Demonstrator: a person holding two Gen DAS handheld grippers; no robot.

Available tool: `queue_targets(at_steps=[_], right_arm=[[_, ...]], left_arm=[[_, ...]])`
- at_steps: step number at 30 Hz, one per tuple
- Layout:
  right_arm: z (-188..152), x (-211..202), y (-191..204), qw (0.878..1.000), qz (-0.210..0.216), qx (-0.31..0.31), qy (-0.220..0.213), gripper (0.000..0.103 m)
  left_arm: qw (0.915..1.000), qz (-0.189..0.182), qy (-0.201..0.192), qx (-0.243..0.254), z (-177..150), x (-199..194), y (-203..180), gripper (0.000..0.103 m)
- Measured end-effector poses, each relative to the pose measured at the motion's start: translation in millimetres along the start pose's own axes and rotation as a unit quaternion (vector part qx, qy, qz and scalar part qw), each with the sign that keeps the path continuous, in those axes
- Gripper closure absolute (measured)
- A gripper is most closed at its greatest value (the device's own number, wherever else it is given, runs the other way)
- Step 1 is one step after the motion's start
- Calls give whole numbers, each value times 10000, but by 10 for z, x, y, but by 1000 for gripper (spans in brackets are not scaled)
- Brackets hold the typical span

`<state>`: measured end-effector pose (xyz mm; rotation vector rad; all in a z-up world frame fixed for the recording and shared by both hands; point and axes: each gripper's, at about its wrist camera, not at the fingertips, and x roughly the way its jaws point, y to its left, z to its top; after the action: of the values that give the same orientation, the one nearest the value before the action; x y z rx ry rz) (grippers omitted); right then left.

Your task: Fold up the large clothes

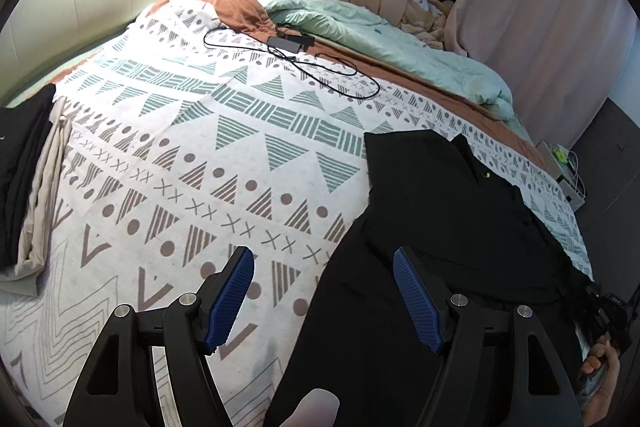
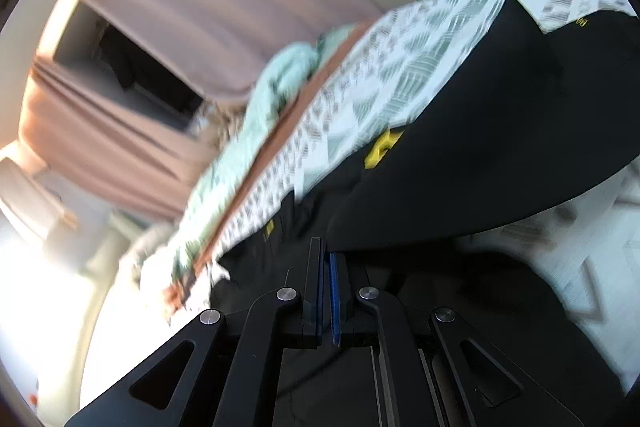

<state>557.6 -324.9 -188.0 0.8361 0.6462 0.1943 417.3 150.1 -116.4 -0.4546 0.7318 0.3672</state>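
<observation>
My left tongs (image 1: 323,269) spread wide, nothing between pads. Broad bare stretch of patterned bedspread (image 1: 192,163) ahead and left: free passage. Left edge blocked by folded stack (image 1: 24,183). Far middle: black cable (image 1: 320,75) loops across cover, adapter (image 1: 290,41) beside it. Green duvet (image 1: 384,39) heaped along far right. Black garment (image 1: 448,211) covers near right. My right tongs (image 2: 325,267) closed, black cloth crowding both sides; view blurred.
</observation>
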Motion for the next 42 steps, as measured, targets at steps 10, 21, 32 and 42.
queue_targets(at_steps=[10, 21, 32, 42], right_arm=[[-240, 81, -83, 9986, -89, 241, 459, 38], [95, -497, -937, 9911, -284, 1268, -303, 38], [316, -847, -1783, 9760, -415, 1996, -771, 38], [386, -792, -1876, 9672, -688, 2179, -1105, 77]], left_arm=[[9999, -63, 52, 85, -27, 23, 2, 30], [9993, -376, 6, 84, -9, -64, -126, 30], [9965, -90, 153, 817, -118, 73, -166, 30], [9960, 143, 392, 789, -117, 262, -88, 30]])
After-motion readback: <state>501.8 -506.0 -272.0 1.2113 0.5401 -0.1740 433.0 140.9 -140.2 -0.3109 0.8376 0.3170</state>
